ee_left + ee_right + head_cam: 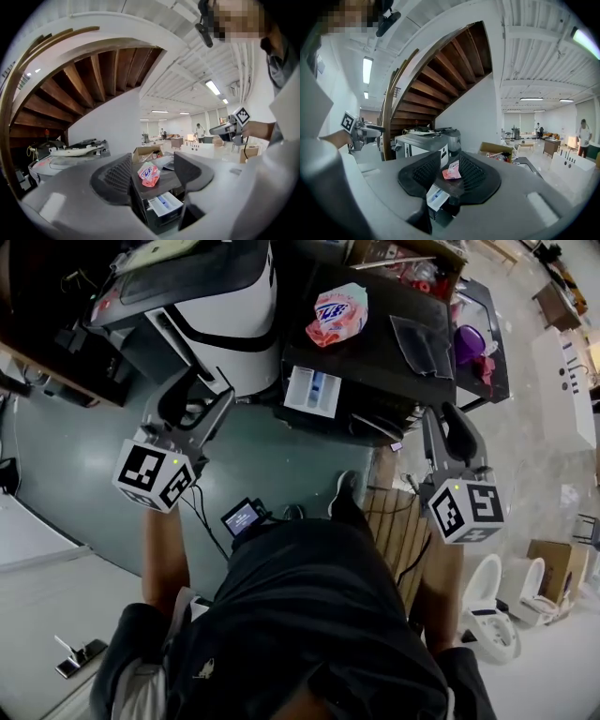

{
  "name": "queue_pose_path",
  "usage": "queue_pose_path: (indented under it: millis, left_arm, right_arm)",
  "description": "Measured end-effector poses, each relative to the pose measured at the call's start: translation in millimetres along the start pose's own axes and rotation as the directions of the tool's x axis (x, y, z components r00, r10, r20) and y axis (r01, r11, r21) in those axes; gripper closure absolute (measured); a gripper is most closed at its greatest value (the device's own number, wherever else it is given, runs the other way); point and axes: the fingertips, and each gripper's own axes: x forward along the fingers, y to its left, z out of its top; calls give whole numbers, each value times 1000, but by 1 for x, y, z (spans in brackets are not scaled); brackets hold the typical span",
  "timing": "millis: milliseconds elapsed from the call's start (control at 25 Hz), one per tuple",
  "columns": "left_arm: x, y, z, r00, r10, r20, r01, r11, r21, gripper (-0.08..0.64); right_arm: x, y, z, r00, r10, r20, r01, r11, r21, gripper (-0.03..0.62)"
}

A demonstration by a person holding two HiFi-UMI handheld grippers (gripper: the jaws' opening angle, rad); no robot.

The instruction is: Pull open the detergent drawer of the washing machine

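The dark washing machine (375, 362) stands ahead of me with its white detergent drawer (312, 392) standing out from the front, blue inside. A pink detergent bag (337, 315) lies on the machine's top. My left gripper (208, 387) hangs in the air left of the drawer, well short of it, open with nothing between its jaws. In the left gripper view the drawer (164, 204) and the bag (149, 174) show through the gap. My right gripper (448, 420) is off to the right, its jaws narrowly apart and empty, with the drawer (435, 196) showing beyond them.
A white appliance (216, 306) stands left of the washer. A clear tray (422, 343) and a purple item (467, 341) sit on the machine's right side. On the floor are a small screen device (244, 517) with cables, a wooden pallet (394, 521) and a white toilet (492, 606).
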Motion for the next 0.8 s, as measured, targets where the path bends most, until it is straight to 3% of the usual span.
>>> queue_pose_path:
  millis: [440,800]
  left_arm:
    - [-9,-7,35,1000,21,20,-24,985,174,230]
    - [-4,-6,30,1000,11,12,-13,984,179,230]
  right_arm:
    - [9,5,7,999,-42,-26,40,995,-96,489]
    - [19,8,7,999,-31,-32,28,995,-93,489]
